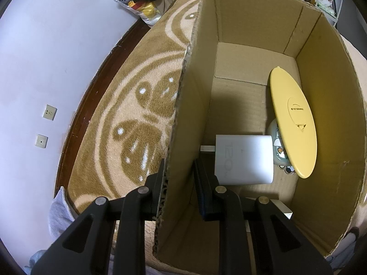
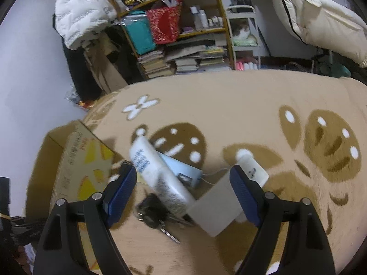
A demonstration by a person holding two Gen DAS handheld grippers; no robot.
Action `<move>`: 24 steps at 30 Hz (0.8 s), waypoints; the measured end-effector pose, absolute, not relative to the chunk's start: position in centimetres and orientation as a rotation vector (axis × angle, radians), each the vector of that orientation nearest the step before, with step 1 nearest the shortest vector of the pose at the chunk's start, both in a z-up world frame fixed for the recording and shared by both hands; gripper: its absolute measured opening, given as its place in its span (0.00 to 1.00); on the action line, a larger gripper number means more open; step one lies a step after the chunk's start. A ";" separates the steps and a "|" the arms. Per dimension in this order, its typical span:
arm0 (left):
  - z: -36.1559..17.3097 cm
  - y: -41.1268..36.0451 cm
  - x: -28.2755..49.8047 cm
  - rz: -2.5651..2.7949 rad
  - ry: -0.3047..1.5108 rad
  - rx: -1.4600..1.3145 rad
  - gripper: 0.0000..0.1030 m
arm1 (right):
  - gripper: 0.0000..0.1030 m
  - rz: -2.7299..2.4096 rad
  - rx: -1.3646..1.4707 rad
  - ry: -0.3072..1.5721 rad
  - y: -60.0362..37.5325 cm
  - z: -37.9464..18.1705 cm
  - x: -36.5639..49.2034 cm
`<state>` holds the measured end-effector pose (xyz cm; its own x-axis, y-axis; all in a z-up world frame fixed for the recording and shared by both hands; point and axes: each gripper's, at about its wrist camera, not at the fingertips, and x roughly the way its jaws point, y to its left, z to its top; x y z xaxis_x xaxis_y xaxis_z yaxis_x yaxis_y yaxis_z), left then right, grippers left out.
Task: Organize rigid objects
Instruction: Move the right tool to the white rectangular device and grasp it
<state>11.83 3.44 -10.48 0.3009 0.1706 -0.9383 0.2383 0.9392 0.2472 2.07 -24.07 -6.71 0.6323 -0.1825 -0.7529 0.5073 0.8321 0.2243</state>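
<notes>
the left tongs (image 1: 177,183) pinch the brown cardboard box (image 1: 263,25) wall, while the right tongs (image 2: 183,183) gape over a white plastic tube (image 2: 160,178) lying between them on the bed's fleece blanket (image 2: 229,105), light, slick, likely best squeezed mid-body

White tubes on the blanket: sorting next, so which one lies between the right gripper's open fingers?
The long printed tube, lying over the blue box; the short tube sits behind the right finger.

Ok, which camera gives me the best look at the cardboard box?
The left wrist view: it looks straight into the cardboard box, showing its floor, a yellow lid and a white block, with the left gripper clamped on one wall. The right wrist view shows only its printed outside at lower left.
</notes>
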 end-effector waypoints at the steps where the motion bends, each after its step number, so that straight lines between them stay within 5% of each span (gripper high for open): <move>1: -10.5 3.4 11.8 -0.046 1.273 0.374 0.20 | 0.85 -0.417 0.454 0.798 -24.3 -6.9 2.1; 24: -10.5 3.5 11.8 -0.047 1.273 0.367 0.20 | 0.80 -0.526 0.640 0.861 -28.4 -12.7 0.7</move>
<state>11.76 3.53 -10.50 0.3010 0.1669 -0.9389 0.2352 0.9412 0.2427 0.72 -28.36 -12.74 0.5489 -0.1649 -0.8194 0.6537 0.6957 0.2978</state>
